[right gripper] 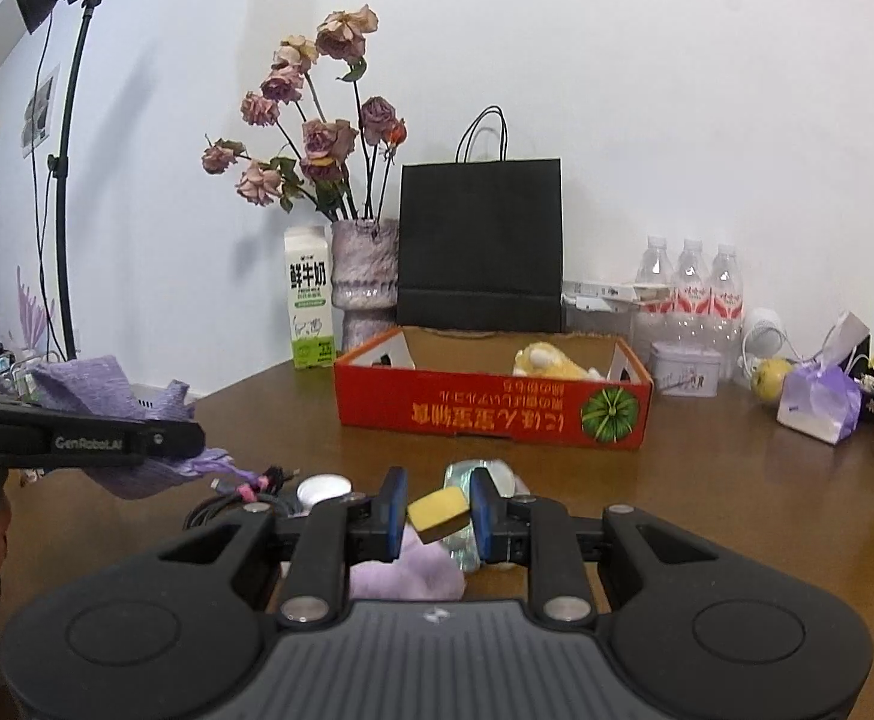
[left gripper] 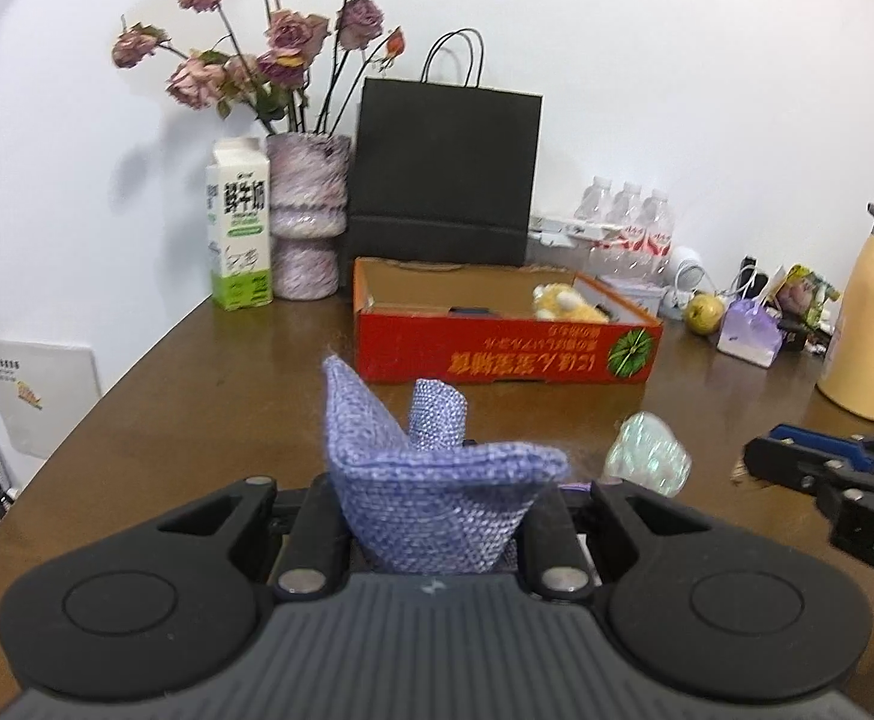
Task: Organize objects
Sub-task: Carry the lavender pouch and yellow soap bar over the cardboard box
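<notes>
right tongs (right gripper: 438,517) clamped on a yellow sponge block (right gripper: 438,513), left tongs (left gripper: 437,498) pinching the lilac cloth pouch (left gripper: 431,486); the red cardboard box (right gripper: 484,414) sits dead ahead across the tabletop (right gripper: 706,480), long side facing, right hand looks closer.

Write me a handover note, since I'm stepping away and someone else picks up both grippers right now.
Left gripper: shut on the purple cloth pouch, held above the table.
Right gripper: shut on a small yellow sponge block, also off the table.
Red cardboard box sits ahead, open; a yellow plush toy already lies inside.
Left on the table: shiny wrapped item, a cable, a white round piece, a lilac cloth.
Likely next: drop both held items into the box.
</notes>
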Tool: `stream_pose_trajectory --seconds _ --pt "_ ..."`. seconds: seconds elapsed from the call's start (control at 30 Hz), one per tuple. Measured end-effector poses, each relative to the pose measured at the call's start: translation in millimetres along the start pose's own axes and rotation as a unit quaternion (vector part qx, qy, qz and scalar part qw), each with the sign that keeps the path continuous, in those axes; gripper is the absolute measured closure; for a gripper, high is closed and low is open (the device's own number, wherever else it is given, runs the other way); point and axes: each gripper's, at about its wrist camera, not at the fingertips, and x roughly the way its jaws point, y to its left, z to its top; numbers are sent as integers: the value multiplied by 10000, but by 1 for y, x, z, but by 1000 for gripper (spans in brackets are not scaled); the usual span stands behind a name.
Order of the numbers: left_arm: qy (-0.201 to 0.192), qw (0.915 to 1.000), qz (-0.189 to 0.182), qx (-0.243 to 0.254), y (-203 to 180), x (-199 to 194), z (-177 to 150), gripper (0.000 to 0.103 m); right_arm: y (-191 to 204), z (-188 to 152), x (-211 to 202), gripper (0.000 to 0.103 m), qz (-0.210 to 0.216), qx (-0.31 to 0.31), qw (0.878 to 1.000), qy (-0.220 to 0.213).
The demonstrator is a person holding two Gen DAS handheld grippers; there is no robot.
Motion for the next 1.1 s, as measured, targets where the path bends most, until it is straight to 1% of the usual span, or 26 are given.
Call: stream_pose_trajectory --seconds 0.17,0.53,0.7,0.9,1.1 --pt "-111 9999 -68 -26 -9 12 18 85 -4 14 14 82 20 -11 10000 -83" --pt "-180 9996 -200 -114 -29 49 45 85 -20 40 52 82 -16 12 9998 -182" --pt "-232 9994 -204 -149 -36 67 57 85 -30 49 68 82 -23 103 9997 -222" --pt "-192 9995 -208 -169 -42 89 68 86 -39 59 92 82 -15 158 9996 -240" --pt "-219 9993 -186 -251 -44 107 83 86 -43 70 110 82 -33 97 9997 -230"
